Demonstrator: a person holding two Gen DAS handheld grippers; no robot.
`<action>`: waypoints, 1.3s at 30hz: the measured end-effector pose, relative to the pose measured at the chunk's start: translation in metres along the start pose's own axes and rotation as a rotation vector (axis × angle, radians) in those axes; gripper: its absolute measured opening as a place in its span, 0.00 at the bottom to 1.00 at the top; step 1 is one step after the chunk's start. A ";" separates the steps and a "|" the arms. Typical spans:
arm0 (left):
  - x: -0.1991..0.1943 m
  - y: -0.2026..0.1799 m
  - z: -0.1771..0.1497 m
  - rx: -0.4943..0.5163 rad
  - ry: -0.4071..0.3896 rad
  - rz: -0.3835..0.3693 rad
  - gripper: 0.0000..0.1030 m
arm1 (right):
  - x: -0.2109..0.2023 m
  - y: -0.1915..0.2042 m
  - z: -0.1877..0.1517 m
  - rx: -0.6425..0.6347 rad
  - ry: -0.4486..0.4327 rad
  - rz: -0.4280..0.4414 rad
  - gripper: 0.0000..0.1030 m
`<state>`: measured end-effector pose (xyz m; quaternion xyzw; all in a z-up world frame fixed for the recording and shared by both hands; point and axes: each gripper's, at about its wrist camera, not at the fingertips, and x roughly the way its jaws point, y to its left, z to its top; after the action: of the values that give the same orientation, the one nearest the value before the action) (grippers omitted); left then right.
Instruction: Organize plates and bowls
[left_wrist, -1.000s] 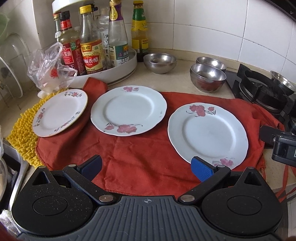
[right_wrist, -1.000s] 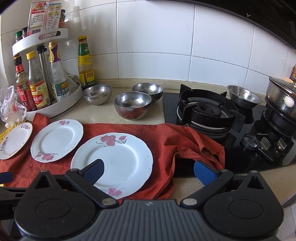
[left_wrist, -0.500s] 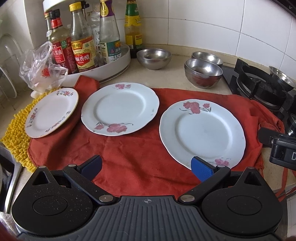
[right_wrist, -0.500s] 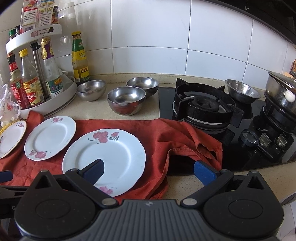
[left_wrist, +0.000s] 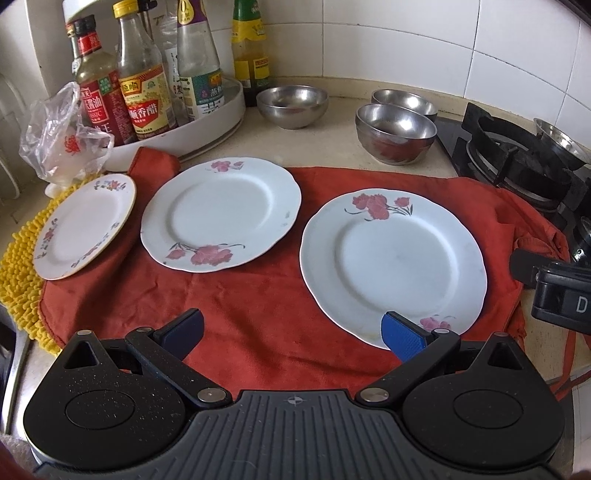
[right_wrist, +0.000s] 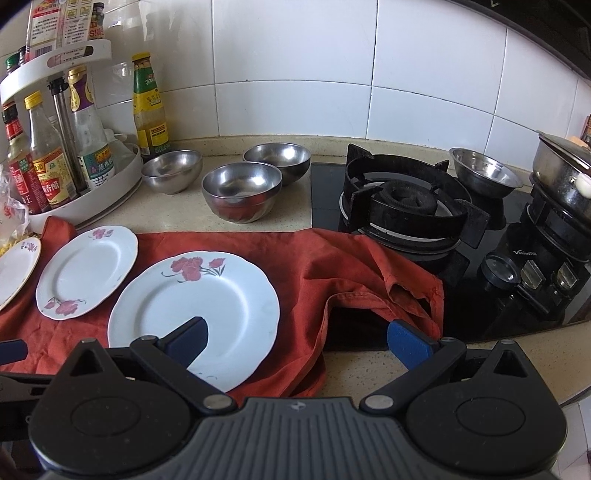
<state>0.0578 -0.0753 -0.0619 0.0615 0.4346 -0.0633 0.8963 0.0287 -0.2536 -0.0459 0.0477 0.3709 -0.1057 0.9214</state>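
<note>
Red cloth (left_wrist: 258, 302) is carrying three plates across mid-frame: small plate (left_wrist: 83, 225), middle plate (left_wrist: 221, 214), big plate (left_wrist: 391, 258). Steel bowls (left_wrist: 395, 131) are sitting behind. We are holding our left gripper (left_wrist: 291, 332) and right gripper (right_wrist: 297, 341) spread apart, gripping nothing.

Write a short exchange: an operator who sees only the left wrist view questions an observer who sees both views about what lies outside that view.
Operator: What lies right of the burner?
Observer: A lidded steel pot stands there.
Operator: Is the right gripper holding anything?
Observer: No. It is open and empty, with one finger over the large plate.
Operator: And above the bottles?
Observer: The rack's upper tier carries packets.
</note>
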 end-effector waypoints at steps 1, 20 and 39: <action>0.001 -0.001 0.000 0.002 0.003 -0.001 1.00 | 0.001 0.000 0.000 0.000 0.002 0.000 0.99; 0.031 -0.016 0.010 0.032 0.065 -0.034 1.00 | 0.034 -0.009 0.009 0.008 0.058 -0.001 0.99; 0.062 -0.019 0.020 -0.007 0.123 -0.107 1.00 | 0.081 -0.017 0.022 0.005 0.124 0.122 0.95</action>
<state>0.1084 -0.1008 -0.0995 0.0388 0.4916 -0.1055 0.8635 0.0968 -0.2869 -0.0862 0.0789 0.4234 -0.0470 0.9013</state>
